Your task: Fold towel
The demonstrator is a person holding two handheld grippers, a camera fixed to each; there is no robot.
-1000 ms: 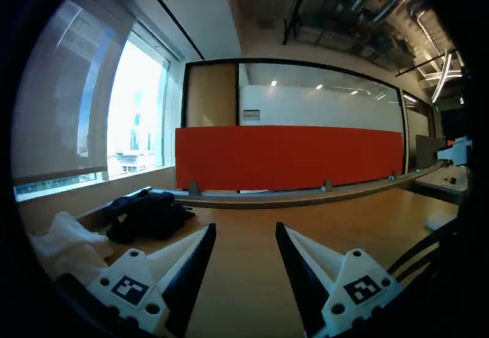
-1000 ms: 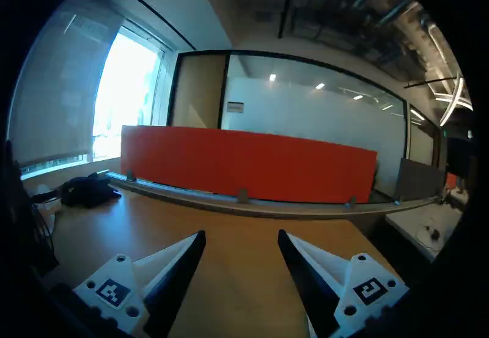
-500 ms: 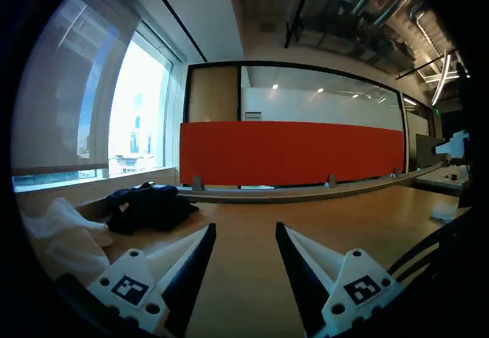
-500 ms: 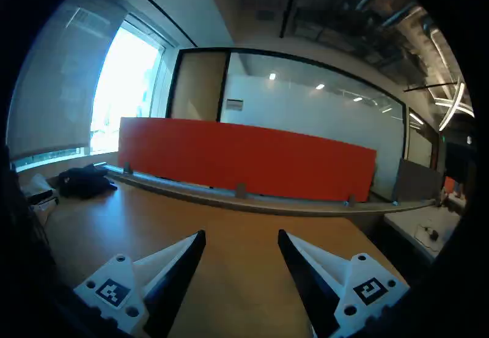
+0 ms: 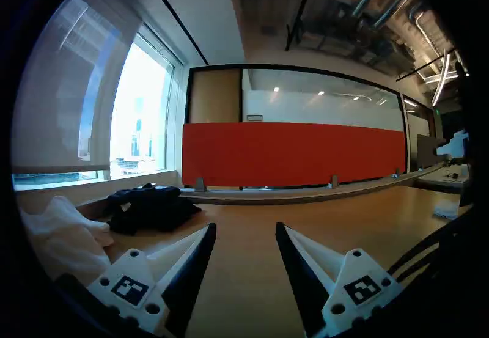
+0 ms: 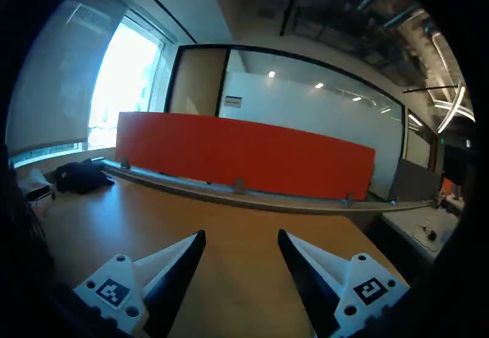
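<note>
Left gripper view: at the lower left of the frame, a white towel (image 5: 67, 240) lies crumpled in a soft, unfolded heap on the wooden table (image 5: 367, 209). Just beside it, to the right, sits a dark cloth bundle (image 5: 150, 206). At bottom centre the left gripper (image 5: 244, 231) hovers, fingers spread apart, holding nothing. An orange partition (image 5: 293, 154) spans the middle. Right gripper view: the right gripper (image 6: 241, 235), bottom centre, is likewise spread and empty.
</note>
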